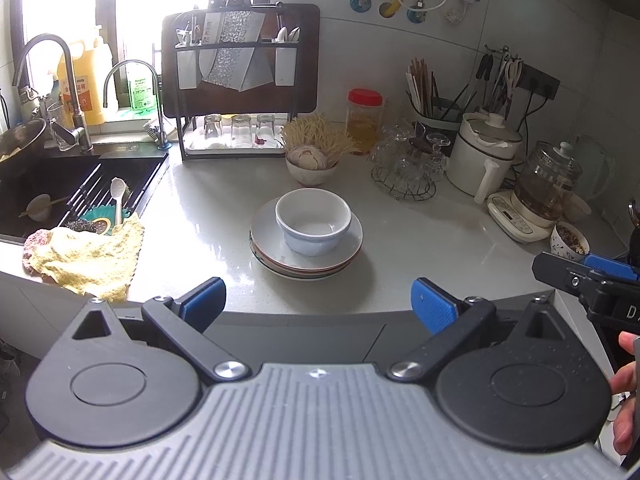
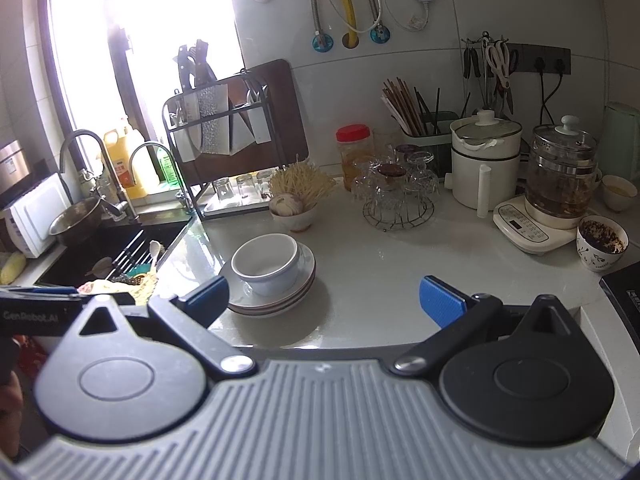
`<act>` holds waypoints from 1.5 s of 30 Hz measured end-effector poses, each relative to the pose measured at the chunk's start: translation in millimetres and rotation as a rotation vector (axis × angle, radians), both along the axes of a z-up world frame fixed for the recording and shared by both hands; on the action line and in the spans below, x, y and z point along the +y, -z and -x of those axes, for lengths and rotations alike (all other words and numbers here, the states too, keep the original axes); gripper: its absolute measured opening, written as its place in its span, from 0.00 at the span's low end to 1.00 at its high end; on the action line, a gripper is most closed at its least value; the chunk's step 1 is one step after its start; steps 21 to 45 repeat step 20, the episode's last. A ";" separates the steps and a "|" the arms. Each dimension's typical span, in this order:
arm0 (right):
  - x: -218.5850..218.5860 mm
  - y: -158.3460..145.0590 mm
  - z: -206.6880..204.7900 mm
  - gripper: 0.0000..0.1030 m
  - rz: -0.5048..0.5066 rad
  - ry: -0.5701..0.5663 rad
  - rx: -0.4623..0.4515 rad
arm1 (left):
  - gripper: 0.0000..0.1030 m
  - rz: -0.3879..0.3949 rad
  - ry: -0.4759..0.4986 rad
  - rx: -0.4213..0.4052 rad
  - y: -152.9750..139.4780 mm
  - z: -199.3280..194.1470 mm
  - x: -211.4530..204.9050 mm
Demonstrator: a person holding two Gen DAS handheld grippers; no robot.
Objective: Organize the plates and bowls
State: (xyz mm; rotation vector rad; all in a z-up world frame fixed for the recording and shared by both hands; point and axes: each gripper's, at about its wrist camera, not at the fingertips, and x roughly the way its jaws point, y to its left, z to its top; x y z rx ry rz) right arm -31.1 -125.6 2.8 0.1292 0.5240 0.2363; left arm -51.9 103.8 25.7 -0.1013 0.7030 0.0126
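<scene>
- A white bowl (image 1: 313, 222) is seen resting inside the top plate of a stack of plates (image 1: 306, 254) on the pale countertop (image 1: 420, 240), well clear of the sink (image 1: 80, 196) — nothing is touching it.
- The left gripper (image 1: 319, 302) is held wide apart and empty at the counter's near edge, in line with the stack.
- The right gripper (image 2: 325, 300) is likewise spread wide and holds nothing; the stack lies just past its left fingertip (image 2: 210, 294).
- Only in the left wrist view is the yellow cloth (image 1: 90, 258) shown in full, draped at the sink's corner, along with part of a hand (image 1: 626, 392) at the right border.
- Only in the right wrist view are a white microwave (image 2: 34, 218) beside the sink and a small bowl of yellow liquid (image 2: 619, 192) behind the glass kettle (image 2: 560, 172) brought into sight.
- In both views a garlic bowl (image 1: 311, 164) is placed behind the stack — apart from it.
</scene>
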 end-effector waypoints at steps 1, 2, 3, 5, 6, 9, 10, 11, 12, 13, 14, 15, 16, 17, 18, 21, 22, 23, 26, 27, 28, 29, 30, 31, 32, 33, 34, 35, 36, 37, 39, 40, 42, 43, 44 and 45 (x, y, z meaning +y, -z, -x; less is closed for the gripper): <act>0.0 0.0 0.0 1.00 0.000 0.000 0.000 | 0.98 0.000 0.001 -0.001 -0.3 0.5 -0.2; 0.0 0.0 0.0 1.00 0.000 0.000 -0.001 | 0.98 0.000 0.001 0.000 -0.1 1.1 -0.9; -0.1 0.0 0.0 1.00 0.000 -0.001 0.000 | 0.98 0.002 0.002 0.000 -0.1 1.7 -1.5; -0.2 -0.3 0.1 1.00 0.001 -0.002 -0.001 | 0.98 0.004 0.003 0.000 -0.4 2.5 -2.3; 0.1 -0.6 0.3 1.00 0.003 -0.004 -0.001 | 0.98 0.002 0.002 0.000 -0.5 2.5 -2.2; -1.3 -1.9 2.6 1.00 0.002 -0.014 -0.002 | 0.98 0.003 -0.001 -0.003 -1.1 3.2 -2.1; -1.7 -2.0 3.5 1.00 0.001 -0.014 -0.003 | 0.98 0.004 -0.002 -0.003 -2.0 4.5 -2.3; -2.0 -2.1 4.0 1.00 0.000 -0.014 -0.004 | 0.98 0.007 -0.001 -0.008 -2.9 5.7 -2.3; -1.8 -2.3 4.5 1.00 -0.002 -0.014 -0.006 | 0.98 0.006 -0.002 -0.009 -3.8 6.7 -1.9; -1.5 -2.2 5.0 1.00 -0.002 -0.014 -0.007 | 0.98 0.005 -0.005 -0.009 -3.8 7.6 -1.5; -1.5 -2.2 5.2 1.00 -0.001 -0.013 -0.007 | 0.98 0.006 -0.008 -0.008 -3.4 8.5 -1.0; -1.7 -2.2 4.9 1.00 -0.002 -0.015 -0.006 | 0.98 0.006 -0.009 -0.007 -2.6 8.9 -0.8; -1.6 -1.9 5.6 1.00 -0.003 -0.018 -0.003 | 0.98 0.004 -0.008 -0.003 -2.2 8.5 -0.3; -2.3 -1.4 4.9 1.00 -0.003 -0.022 0.000 | 0.98 0.003 -0.008 0.000 -1.5 8.8 -0.5; -2.7 -1.2 4.7 1.00 -0.003 -0.023 0.002 | 0.98 0.004 -0.007 0.000 -1.3 9.1 -0.2; -3.8 -1.1 4.3 1.00 -0.004 -0.022 0.004 | 0.98 0.004 -0.007 0.000 -0.9 10.1 0.1; -3.8 -1.1 4.3 1.00 -0.004 -0.022 0.004 | 0.98 0.004 -0.007 0.000 -0.9 10.1 0.1; -3.8 -1.1 4.3 1.00 -0.004 -0.022 0.004 | 0.98 0.004 -0.007 0.000 -0.9 10.1 0.1; -3.8 -1.1 4.3 1.00 -0.004 -0.022 0.004 | 0.98 0.004 -0.007 0.000 -0.9 10.1 0.1; -3.8 -1.1 4.3 1.00 -0.004 -0.022 0.004 | 0.98 0.004 -0.007 0.000 -0.9 10.1 0.1; -3.8 -1.1 4.3 1.00 -0.004 -0.022 0.004 | 0.98 0.004 -0.007 0.000 -0.9 10.1 0.1; -3.8 -1.1 4.3 1.00 -0.004 -0.022 0.004 | 0.98 0.004 -0.007 0.000 -0.9 10.1 0.1; -3.8 -1.1 4.3 1.00 -0.004 -0.022 0.004 | 0.98 0.004 -0.007 0.000 -0.9 10.1 0.1; -3.8 -1.1 4.3 1.00 -0.004 -0.022 0.004 | 0.98 0.004 -0.007 0.000 -0.9 10.1 0.1; -3.8 -1.1 4.3 1.00 -0.004 -0.022 0.004 | 0.98 0.004 -0.007 0.000 -0.9 10.1 0.1; -3.8 -1.1 4.3 1.00 -0.004 -0.022 0.004 | 0.98 0.004 -0.007 0.000 -0.9 10.1 0.1; -3.8 -1.1 4.3 1.00 -0.004 -0.022 0.004 | 0.98 0.004 -0.007 0.000 -0.9 10.1 0.1; -3.8 -1.1 4.3 1.00 -0.004 -0.022 0.004 | 0.98 0.004 -0.007 0.000 -0.9 10.1 0.1; -3.8 -1.1 4.3 1.00 -0.004 -0.022 0.004 | 0.98 0.004 -0.007 0.000 -0.9 10.1 0.1; -3.8 -1.1 4.3 1.00 -0.004 -0.022 0.004 | 0.98 0.004 -0.007 0.000 -0.9 10.1 0.1; -3.8 -1.1 4.3 1.00 -0.004 -0.022 0.004 | 0.98 0.004 -0.007 0.000 -0.9 10.1 0.1; -3.8 -1.1 4.3 1.00 -0.004 -0.022 0.004 | 0.98 0.004 -0.007 0.000 -0.9 10.1 0.1; -3.8 -1.1 4.3 1.00 -0.004 -0.022 0.004 | 0.98 0.004 -0.007 0.000 -0.9 10.1 0.1; -3.8 -1.1 4.3 1.00 -0.004 -0.022 0.004 | 0.98 0.004 -0.007 0.000 -0.9 10.1 0.1; -3.8 -1.1 4.3 1.00 -0.004 -0.022 0.004 | 0.98 0.004 -0.007 0.000 -0.9 10.1 0.1; -3.8 -1.1 4.3 1.00 -0.004 -0.022 0.004 | 0.98 0.004 -0.007 0.000 -0.9 10.1 0.1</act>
